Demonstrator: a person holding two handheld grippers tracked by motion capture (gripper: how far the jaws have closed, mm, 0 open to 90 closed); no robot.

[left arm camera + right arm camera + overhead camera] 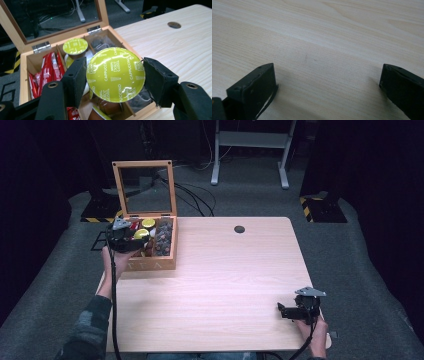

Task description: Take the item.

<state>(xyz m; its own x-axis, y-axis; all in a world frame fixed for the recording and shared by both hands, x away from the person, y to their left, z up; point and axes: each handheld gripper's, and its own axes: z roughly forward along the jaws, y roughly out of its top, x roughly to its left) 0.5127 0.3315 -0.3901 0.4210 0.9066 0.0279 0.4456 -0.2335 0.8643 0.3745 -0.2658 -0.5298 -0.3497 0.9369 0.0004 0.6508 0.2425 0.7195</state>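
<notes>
A wooden box [150,265] with a raised glass lid stands at the table's left edge. My left gripper [131,236] hovers over it, shut on a green-lidded cappuccino capsule [115,74] that is lifted above the compartments. The capsule [141,233] shows as a yellow-green disc in the high view. A second green capsule [75,46] lies in the box's back middle compartment. Red sachets [47,72] fill the left compartment. My right gripper [286,311] rests low at the table's front right, jaws wide open over bare wood [324,50], nothing between them.
The box's glass lid [145,187] stands upright behind it. Dark wrapped items [163,237] fill the right compartment. A round cable hole [239,229] sits at the table's far middle. Grey carpet, cables and a white frame's legs [250,150] lie beyond the table.
</notes>
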